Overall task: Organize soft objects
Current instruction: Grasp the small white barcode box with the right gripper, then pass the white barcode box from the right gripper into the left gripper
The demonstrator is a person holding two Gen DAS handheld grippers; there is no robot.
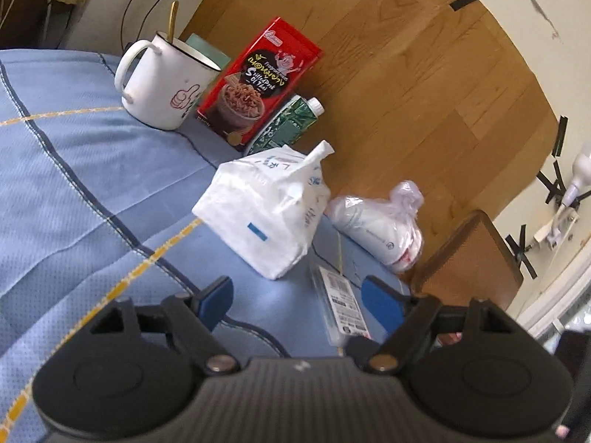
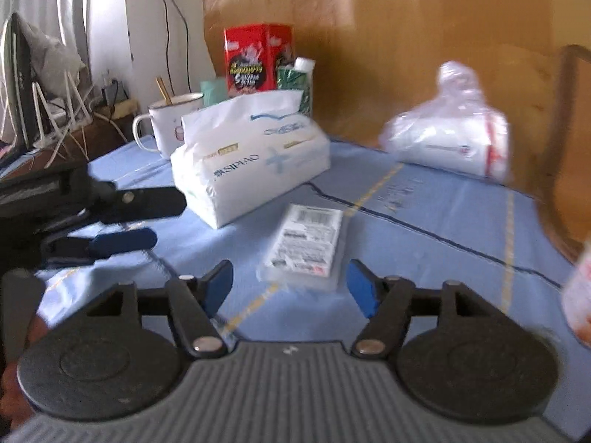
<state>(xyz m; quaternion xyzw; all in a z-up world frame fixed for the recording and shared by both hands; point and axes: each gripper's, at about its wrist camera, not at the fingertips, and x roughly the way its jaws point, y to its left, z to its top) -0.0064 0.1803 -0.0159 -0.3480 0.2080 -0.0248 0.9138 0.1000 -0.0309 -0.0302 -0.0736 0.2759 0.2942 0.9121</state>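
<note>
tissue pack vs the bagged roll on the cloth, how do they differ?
The tissue pack is a boxy white block with blue print; the bagged roll is a cylinder lying on its side in a clear plastic bag knotted on top. The tissue pack sits nearer the mug; the bagged roll lies apart, toward the cloth's far edge. Both are white, soft, and untouched by either gripper.

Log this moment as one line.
left gripper open, empty | right gripper open, facing small packet | tissue pack untouched
</note>
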